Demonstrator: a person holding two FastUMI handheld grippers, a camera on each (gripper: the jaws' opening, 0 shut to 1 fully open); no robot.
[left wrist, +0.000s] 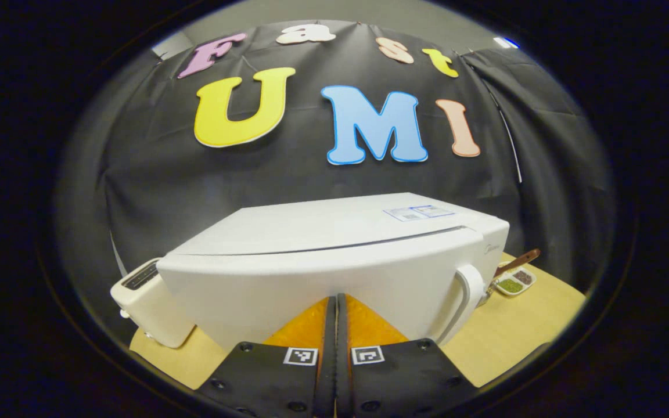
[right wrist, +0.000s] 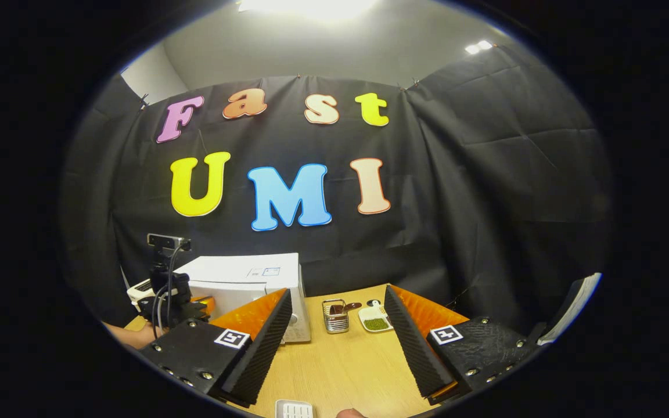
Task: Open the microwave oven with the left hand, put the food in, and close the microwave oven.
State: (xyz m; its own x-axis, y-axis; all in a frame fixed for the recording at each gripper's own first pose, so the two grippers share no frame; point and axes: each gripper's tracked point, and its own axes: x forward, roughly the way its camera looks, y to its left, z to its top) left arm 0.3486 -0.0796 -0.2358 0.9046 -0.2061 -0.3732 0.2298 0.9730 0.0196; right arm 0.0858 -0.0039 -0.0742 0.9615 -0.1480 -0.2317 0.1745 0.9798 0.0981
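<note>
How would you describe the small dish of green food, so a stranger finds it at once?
Start from the white microwave on the wooden table. To its right stands a small wire basket; beside that lies the white dish, low and flat, holding green grains.

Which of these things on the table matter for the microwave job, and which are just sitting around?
For the job:
microwave oven, door shut
its handle
left hand-held gripper, closed
right hand-held gripper, open, empty

Lying about:
toaster
dish of green grains
small wire basket
</note>
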